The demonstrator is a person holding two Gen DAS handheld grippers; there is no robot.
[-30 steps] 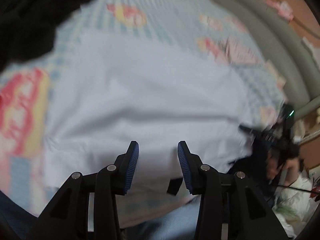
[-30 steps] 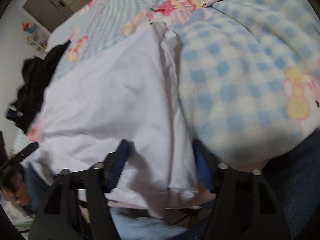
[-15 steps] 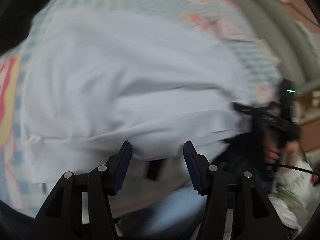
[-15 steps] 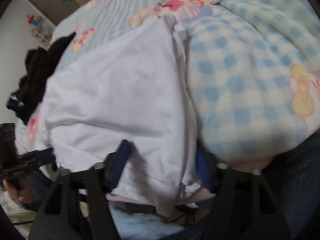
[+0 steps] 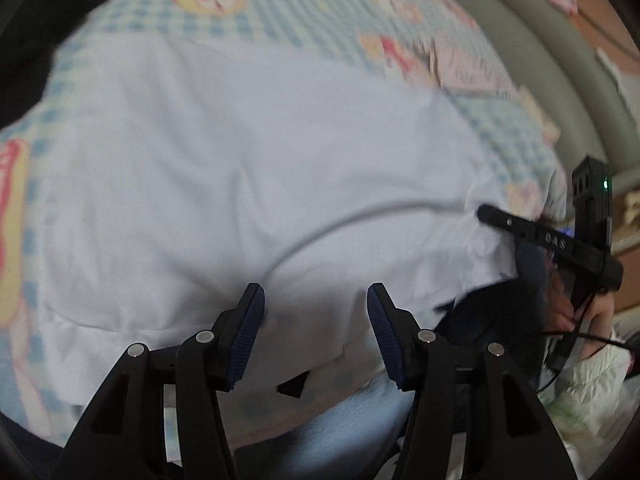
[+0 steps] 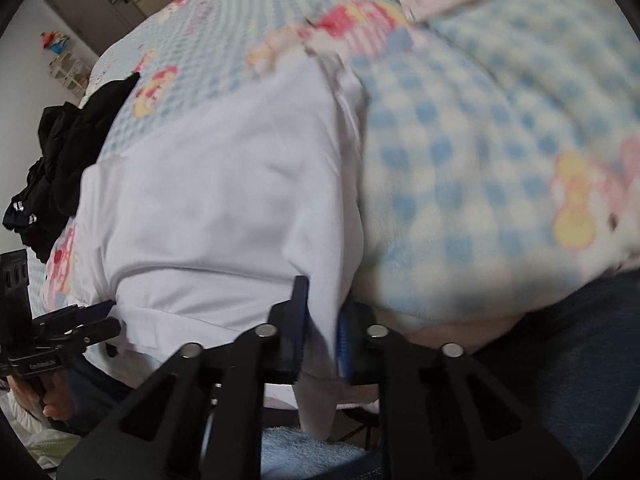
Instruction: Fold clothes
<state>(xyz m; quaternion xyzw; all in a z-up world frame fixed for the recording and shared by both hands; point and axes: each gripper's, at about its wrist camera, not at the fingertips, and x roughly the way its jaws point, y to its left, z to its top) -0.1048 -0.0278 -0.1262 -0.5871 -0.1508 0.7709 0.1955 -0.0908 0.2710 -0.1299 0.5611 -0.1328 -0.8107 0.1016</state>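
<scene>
A white garment (image 5: 240,168) lies spread on the blue checked bedsheet (image 5: 312,4), its near hem hanging over the bed's edge. My left gripper (image 5: 316,308) is open just above that hem, with nothing between its blue pads (image 5: 248,320). In the right wrist view the white garment (image 6: 224,200) fills the centre and my right gripper (image 6: 322,320) is shut on its right edge, with cloth pinched between the fingers. The right gripper (image 5: 540,236) also shows at the garment's right corner in the left wrist view. The left gripper (image 6: 88,320) sits at the left corner.
A pile of black clothes (image 6: 68,152) lies on the bed beyond the garment's left side. A puffy blue checked blanket (image 6: 480,160) bulges to the right. A pink cloth (image 5: 468,68) lies near the grey-green bed rail (image 5: 560,60). A grey cabinet (image 6: 92,0) stands far back.
My right gripper has gone from wide open around the garment's edge to shut on it. The left gripper stayed open and drew slightly nearer the hem.
</scene>
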